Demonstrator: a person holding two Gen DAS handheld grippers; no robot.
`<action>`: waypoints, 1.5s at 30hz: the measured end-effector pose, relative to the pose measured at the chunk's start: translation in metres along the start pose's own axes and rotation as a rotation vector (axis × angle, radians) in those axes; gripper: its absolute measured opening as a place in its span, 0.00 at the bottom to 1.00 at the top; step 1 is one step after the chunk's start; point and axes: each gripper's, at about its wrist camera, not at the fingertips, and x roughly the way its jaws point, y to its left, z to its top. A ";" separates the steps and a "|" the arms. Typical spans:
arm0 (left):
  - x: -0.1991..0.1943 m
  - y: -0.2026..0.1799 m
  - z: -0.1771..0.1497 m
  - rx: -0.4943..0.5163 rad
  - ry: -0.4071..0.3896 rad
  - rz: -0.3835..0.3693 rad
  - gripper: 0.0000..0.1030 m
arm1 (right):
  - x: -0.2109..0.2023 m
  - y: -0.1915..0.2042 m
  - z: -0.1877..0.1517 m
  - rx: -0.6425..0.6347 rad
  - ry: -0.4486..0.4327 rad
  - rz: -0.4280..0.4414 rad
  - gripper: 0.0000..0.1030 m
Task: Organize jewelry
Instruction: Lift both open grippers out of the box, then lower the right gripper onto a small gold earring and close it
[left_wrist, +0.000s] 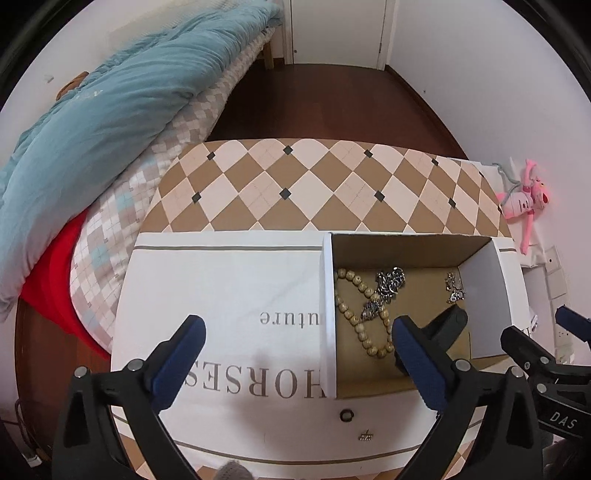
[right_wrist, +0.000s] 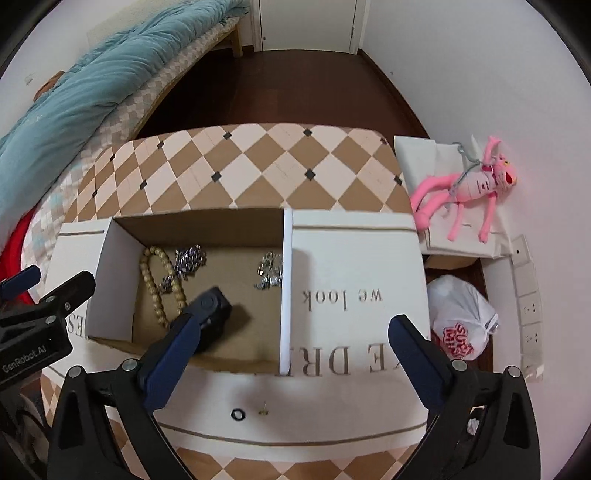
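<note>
Jewelry, partly sorted: bead necklace (left_wrist: 364, 312), silver chains (left_wrist: 388, 282) and small silver pieces (right_wrist: 269, 275) are lodged inside the open box (right_wrist: 199, 225). A ring (right_wrist: 238, 414) and earring (right_wrist: 263, 411) are left outside on the box's white front flap, judged outstanding. Left gripper (left_wrist: 299, 363) and right gripper (right_wrist: 295, 363) are held with fingers spread, empty.

Dark wood floor (left_wrist: 325, 107), white walls (left_wrist: 461, 44)

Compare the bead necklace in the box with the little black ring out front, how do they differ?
The bead necklace is a long loop of tan beads; the black ring is one tiny dark band. The necklace lies inside the open box; the ring sits outside, on the white flap in front. Neither is held.
</note>
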 end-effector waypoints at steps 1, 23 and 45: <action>-0.004 0.000 -0.003 -0.004 -0.007 0.002 1.00 | 0.000 -0.001 -0.004 0.008 0.001 -0.001 1.00; -0.118 -0.006 -0.052 0.003 -0.187 -0.007 1.00 | -0.106 -0.011 -0.056 0.028 -0.213 -0.038 1.00; -0.136 0.002 -0.082 -0.042 -0.233 0.069 1.00 | -0.144 -0.019 -0.087 0.084 -0.258 0.059 0.97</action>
